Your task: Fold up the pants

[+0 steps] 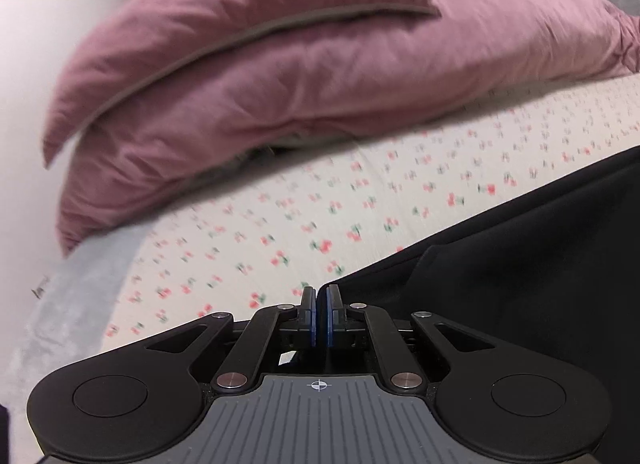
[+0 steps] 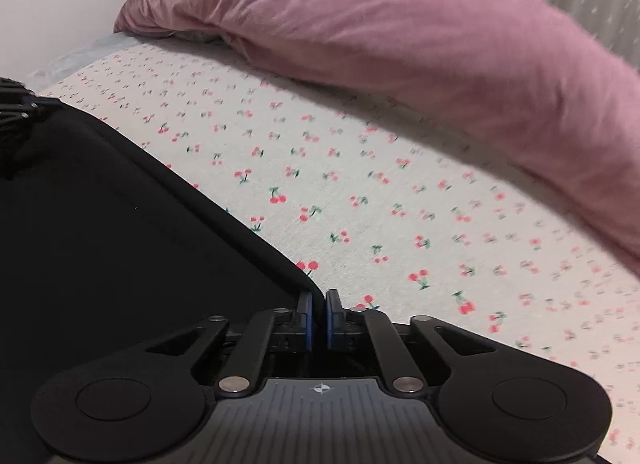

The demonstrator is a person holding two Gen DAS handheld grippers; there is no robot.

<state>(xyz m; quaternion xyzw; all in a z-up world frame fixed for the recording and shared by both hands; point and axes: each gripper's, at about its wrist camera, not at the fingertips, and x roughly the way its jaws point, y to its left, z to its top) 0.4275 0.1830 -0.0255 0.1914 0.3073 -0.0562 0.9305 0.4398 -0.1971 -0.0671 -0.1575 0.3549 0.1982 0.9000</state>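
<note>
The black pants [image 1: 520,264] lie on a bed sheet with a cherry print [image 1: 280,223]. In the left wrist view they spread to the right of my left gripper [image 1: 321,296], which is shut on the pants' corner edge. In the right wrist view the pants [image 2: 100,232] fill the lower left, and my right gripper [image 2: 318,300] is shut on their other corner. The cloth between the blue pads is thin and dark. The left gripper's body shows at the far left of the right wrist view [image 2: 16,115].
A pink duvet [image 1: 280,75] with a pink pillow on top lies across the far side of the bed; it also shows in the right wrist view [image 2: 400,35]. The cherry sheet [image 2: 400,203] lies between it and the pants. A white wall is at left.
</note>
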